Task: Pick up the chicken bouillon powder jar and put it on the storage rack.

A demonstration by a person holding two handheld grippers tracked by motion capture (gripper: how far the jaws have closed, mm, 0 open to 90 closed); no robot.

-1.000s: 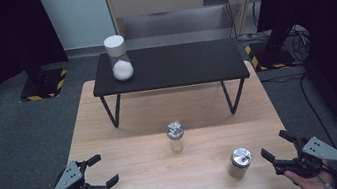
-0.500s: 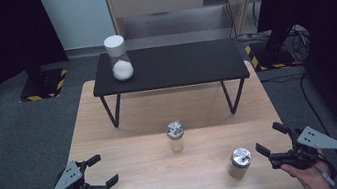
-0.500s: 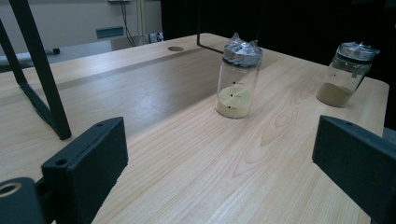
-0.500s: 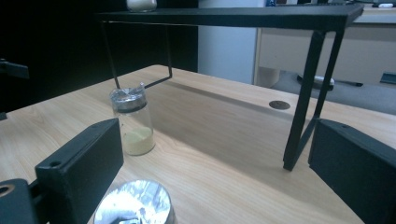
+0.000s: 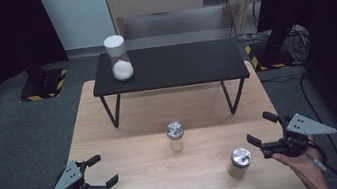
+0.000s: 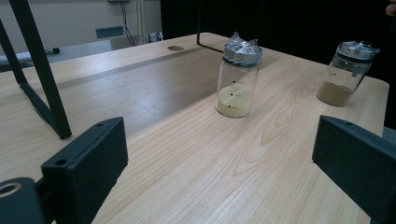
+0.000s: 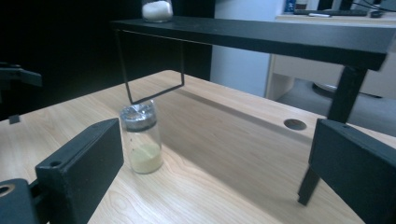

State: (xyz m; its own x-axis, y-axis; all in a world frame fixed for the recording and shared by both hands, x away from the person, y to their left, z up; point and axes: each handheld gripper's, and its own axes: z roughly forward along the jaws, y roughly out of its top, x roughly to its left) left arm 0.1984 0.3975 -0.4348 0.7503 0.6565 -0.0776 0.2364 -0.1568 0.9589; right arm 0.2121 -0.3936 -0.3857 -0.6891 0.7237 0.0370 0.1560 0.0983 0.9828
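1. High view: your right gripper (image 5: 262,130) is spread wide and holds nothing. It sits just beside the foil-capped jar with brownish powder (image 5: 239,163), which stands a little ahead of its nearer jaw tip, not touching. Your left gripper (image 5: 102,170) is also wide and empty, parked at its own table corner, well apart from both jars. The foil-capped jar with yellow powder (image 5: 175,136) stands between the two grippers, farther up the wooden table (image 5: 158,106).
2. Left gripper view: jaws far apart, bare wood between them. Yellow-powder jar (image 6: 237,77) is ahead, brown-powder jar (image 6: 346,73) beyond it to the right.
3. Right gripper view: jaws wide. Yellow-powder jar (image 7: 141,136) is ahead, near the left jaw. The black raised shelf (image 7: 261,32) spans above, with a white-powder container (image 7: 156,9) on it.
4. Progress: I'd call it the very start. Nothing is gripped, both jars are upright and capped; approach, grasp and everything after are left.
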